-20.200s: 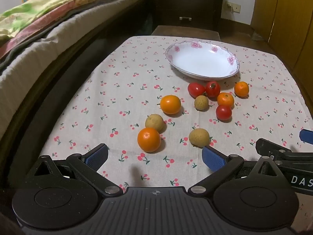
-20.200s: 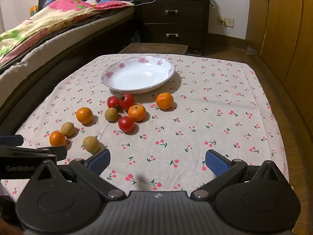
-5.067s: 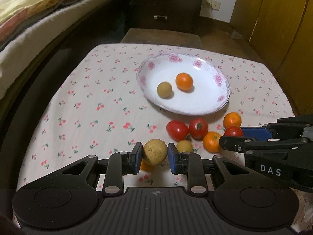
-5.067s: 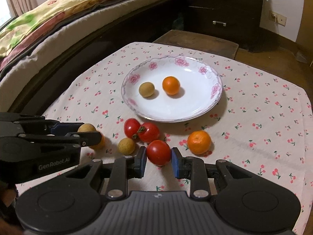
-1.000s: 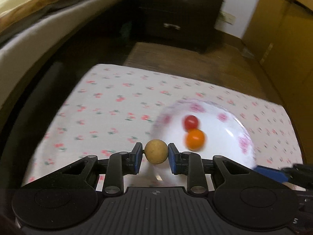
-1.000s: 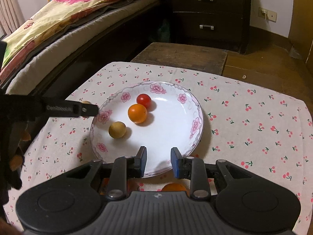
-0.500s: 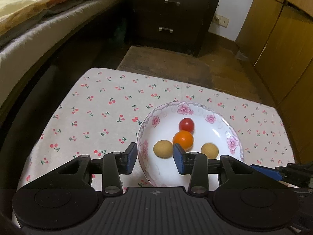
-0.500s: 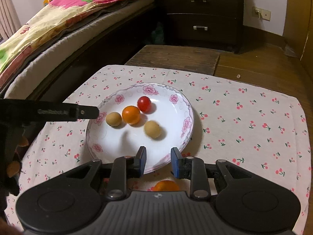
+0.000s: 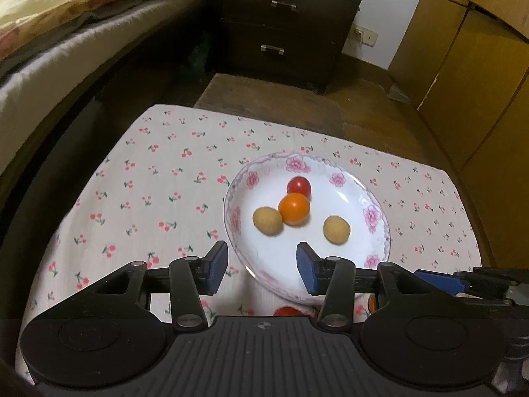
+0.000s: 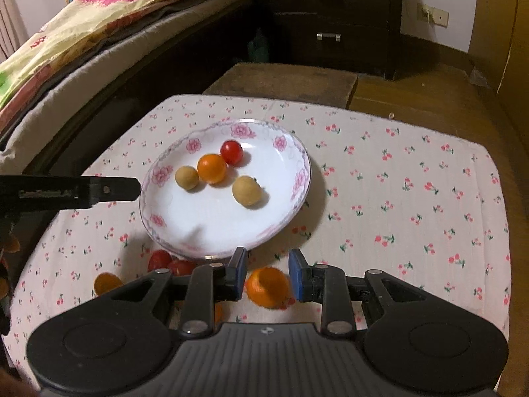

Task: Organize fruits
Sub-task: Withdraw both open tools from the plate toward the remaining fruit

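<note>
The flowered white plate (image 9: 380,225) holds a red tomato (image 9: 298,186), an orange fruit (image 9: 294,208) and two brown round fruits (image 9: 267,221) (image 9: 336,229). My left gripper (image 9: 261,268) hovers over the plate's near rim; its jaws are opening and nothing is between them. In the right wrist view the same plate (image 10: 231,125) lies ahead. My right gripper (image 10: 267,274) is shut and holds nothing. An orange fruit (image 10: 267,286) on the cloth shows through the gap behind its pads.
Two tomatoes (image 10: 159,259) and another orange fruit (image 10: 106,282) lie on the cherry-print cloth near the plate's front rim. The left gripper's finger (image 10: 82,192) reaches in from the left. A bed (image 10: 82,33) runs along the left, with a dark dresser (image 10: 330,16) beyond.
The brown fruit has left the left gripper's jaws and now lies in the plate. Those jaws have spread wider and the left gripper has drawn back. The right gripper stays shut.
</note>
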